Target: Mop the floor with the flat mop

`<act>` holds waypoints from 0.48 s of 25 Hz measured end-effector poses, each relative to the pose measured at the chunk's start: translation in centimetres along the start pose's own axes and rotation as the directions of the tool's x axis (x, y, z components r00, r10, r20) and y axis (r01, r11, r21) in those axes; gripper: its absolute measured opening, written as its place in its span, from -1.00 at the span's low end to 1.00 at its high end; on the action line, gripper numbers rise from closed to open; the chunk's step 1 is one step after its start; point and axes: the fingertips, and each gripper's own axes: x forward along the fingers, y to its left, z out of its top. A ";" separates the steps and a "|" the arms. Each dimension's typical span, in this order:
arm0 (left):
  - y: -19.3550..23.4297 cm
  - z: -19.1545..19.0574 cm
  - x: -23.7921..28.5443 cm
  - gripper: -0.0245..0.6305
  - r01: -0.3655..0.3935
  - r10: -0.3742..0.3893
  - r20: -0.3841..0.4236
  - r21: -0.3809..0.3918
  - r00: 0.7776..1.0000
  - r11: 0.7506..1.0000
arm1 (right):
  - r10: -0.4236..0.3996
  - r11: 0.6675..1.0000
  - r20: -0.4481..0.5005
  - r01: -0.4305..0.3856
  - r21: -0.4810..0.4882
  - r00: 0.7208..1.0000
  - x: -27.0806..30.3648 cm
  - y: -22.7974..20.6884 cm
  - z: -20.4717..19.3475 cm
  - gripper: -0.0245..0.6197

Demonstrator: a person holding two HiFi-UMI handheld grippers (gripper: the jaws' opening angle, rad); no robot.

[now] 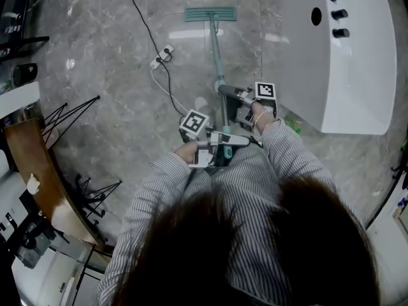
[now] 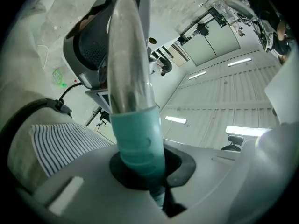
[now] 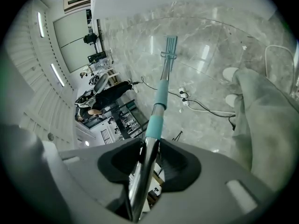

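Both grippers clamped on the mop pole, pad down on the marble

Head view: the teal flat mop (image 1: 211,13) with its silver metal pole has its rectangular pad lying flat on the grey marble floor (image 1: 95,56), well out in front of the person. The right gripper (image 1: 237,98) grabs the pole partway along, and the left gripper (image 1: 220,146) has the teal top end, close to the striped shirt. A white power strip (image 1: 162,55) lies just left of the pole. Left gripper view: the jaws are squeezed tight round the teal grip sleeve, with the metal pole running on past the other gripper. Right gripper view: the jaws are pinched shut on the bare metal pole. The pad sits far ahead on the floor, and 2 white shoes (image 3: 231,73) are off to the right
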 end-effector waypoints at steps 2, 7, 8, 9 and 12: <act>-0.3 0.1 -0.1 -0.91 0.004 -0.004 0.004 0.004 1.000 1.000 | 0.005 1.000 0.000 -0.005 0.002 1.000 0.2 0.2 0.0 -0.53; -1.1 0.6 -1.1 -0.91 0.010 -0.011 0.033 0.019 0.999 1.000 | 0.000 1.000 0.012 0.000 0.002 1.000 1.1 0.6 0.0 -0.52; -1.3 0.7 -1.3 -0.91 0.009 -0.010 0.035 0.019 0.999 1.000 | -0.002 1.000 0.011 0.002 0.001 1.000 1.3 0.7 0.1 -0.52; -1.5 0.9 -1.5 -0.91 0.007 -0.008 0.036 0.020 0.999 1.000 | -0.006 1.000 0.005 0.006 -0.002 1.000 1.6 0.9 0.1 -0.52; -2.1 1.4 -2.0 -0.90 0.008 -0.009 0.045 0.025 0.999 1.000 | -0.034 0.999 -0.025 0.034 -0.027 0.999 2.3 1.4 0.3 -0.52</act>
